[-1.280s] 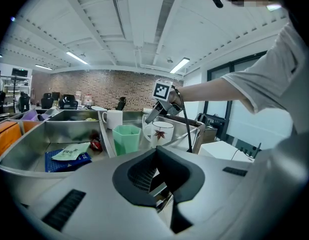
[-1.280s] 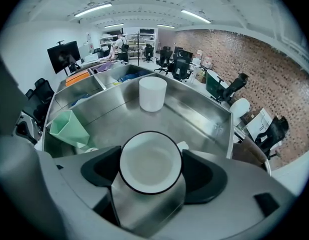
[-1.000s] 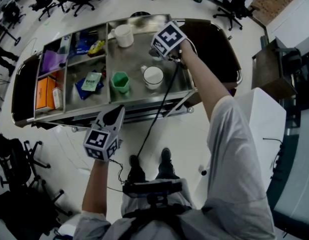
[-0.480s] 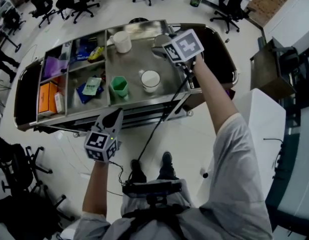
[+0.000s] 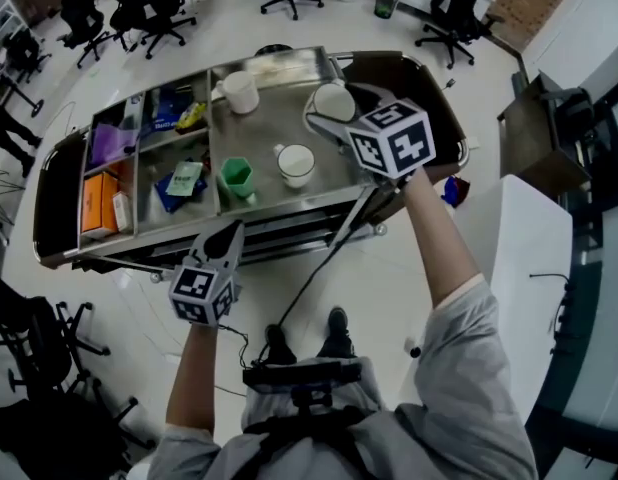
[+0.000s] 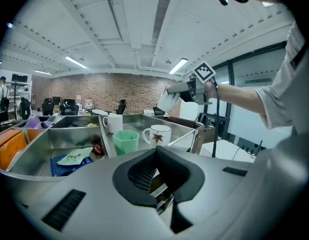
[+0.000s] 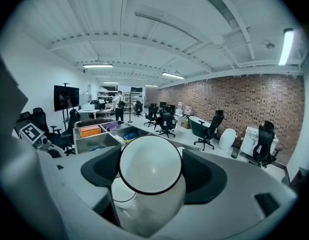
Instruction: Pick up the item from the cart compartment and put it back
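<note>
One white cup [image 5: 334,102], in the right tool [image 5: 332,118], has left the cart [image 5: 269,120].

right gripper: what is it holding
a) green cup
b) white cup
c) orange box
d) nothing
B: the right gripper has its jaws on either side of a white cup, held up over the cart, while the green cup stands in the cart.
</note>
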